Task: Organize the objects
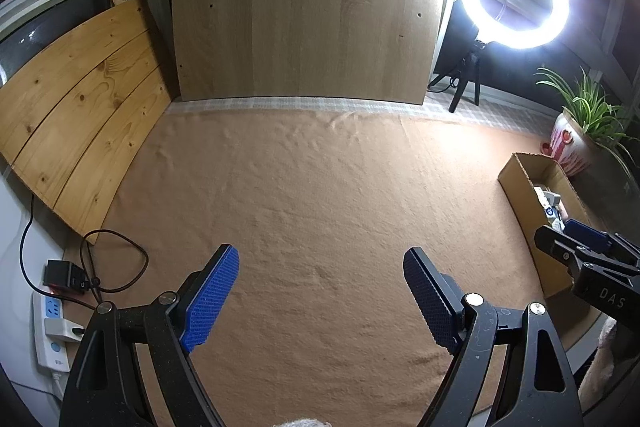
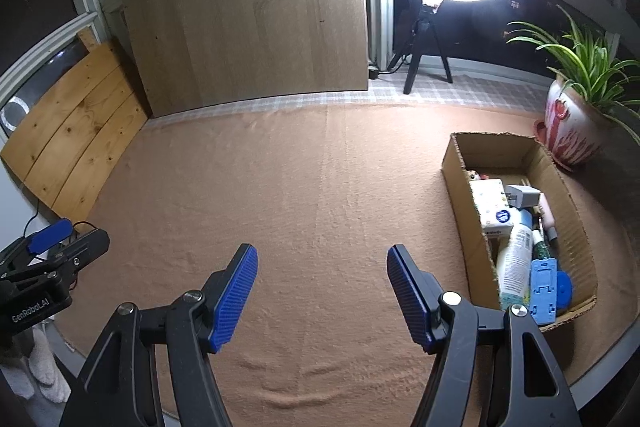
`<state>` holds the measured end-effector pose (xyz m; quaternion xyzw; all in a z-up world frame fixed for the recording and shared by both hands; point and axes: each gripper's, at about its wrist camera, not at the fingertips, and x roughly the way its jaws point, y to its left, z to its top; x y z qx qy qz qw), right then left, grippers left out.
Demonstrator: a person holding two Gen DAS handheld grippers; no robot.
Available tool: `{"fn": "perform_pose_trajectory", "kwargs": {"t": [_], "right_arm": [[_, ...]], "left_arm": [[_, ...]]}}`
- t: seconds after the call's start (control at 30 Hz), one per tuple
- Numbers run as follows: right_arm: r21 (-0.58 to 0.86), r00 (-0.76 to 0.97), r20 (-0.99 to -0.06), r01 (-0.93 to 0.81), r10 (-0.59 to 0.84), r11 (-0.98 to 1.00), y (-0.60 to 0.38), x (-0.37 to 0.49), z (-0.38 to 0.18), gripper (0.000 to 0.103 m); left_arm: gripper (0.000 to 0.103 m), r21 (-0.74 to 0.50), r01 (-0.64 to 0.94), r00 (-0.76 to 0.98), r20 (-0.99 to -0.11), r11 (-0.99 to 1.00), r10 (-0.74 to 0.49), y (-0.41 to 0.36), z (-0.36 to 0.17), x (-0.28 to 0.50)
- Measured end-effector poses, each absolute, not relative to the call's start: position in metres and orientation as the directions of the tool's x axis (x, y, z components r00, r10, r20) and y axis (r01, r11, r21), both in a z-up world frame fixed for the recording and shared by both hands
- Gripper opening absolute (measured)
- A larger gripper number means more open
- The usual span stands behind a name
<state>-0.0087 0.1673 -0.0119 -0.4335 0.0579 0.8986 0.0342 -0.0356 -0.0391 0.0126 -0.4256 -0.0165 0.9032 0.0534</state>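
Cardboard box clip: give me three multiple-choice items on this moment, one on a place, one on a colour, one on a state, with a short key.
1. Where does the cardboard box sit?
A. On the tan cloth, near the potted plant
B. On top of the wooden board
C. Under the ring light's tripod

2. What colour are the pads of the right gripper?
A. Red
B. Blue
C. White

3. How do the left gripper and the right gripper stand?
A. Both shut on a bottle
B. One holds the box
C. Both with jaws apart and nothing between them

Key:
1 A: the box rests on the cloth, with the plant just beyond its far corner.
2 B: both ribbed pads show blue.
3 C: only bare cloth shows between each pair of pads.
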Motion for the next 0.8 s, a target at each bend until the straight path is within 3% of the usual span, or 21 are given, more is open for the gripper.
{"fn": "perform_pose_trajectory", "kwargs": {"t": [0.8], "right_arm": [[0.057, -0.63, -0.776, -0.118, 0.031, -0.991, 0.1669, -0.0084, -0.0102, 0.063]], "left_arm": [[0.088, -0.071, -0.082, -0.627, -0.771, -0.994, 0.107, -0.0371, 0.0096, -0.0372]]}}
